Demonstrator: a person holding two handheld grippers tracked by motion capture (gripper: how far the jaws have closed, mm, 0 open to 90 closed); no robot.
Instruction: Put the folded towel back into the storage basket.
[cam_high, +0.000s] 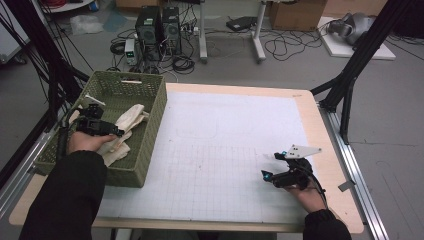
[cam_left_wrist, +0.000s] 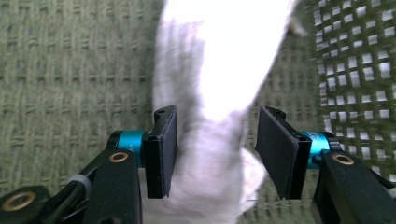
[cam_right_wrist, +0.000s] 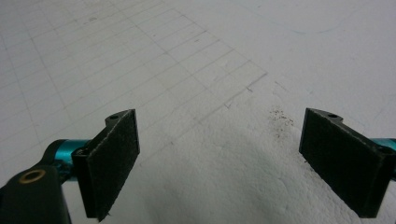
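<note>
White cloth (cam_left_wrist: 210, 93) inside green basket (cam_left_wrist: 70, 70)

Crumpled white cloth (cam_high: 122, 131) inside green basket (cam_high: 150, 107)

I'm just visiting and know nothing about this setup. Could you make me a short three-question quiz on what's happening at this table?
1. True or false: the cloth lies inside the green basket.
2. Which gripper has its jaws on either side of the cloth: A) left gripper, B) right gripper?
3. Fill in: the right gripper hovers over the white gridded ____.

Key
1. True. The cloth rests on the basket's floor.
2. A. The left gripper's jaws stand open with the cloth between them; one pad looks close to it, but contact is hard to tell.
3. Mat. The jaws are wide open with nothing between them.
</note>
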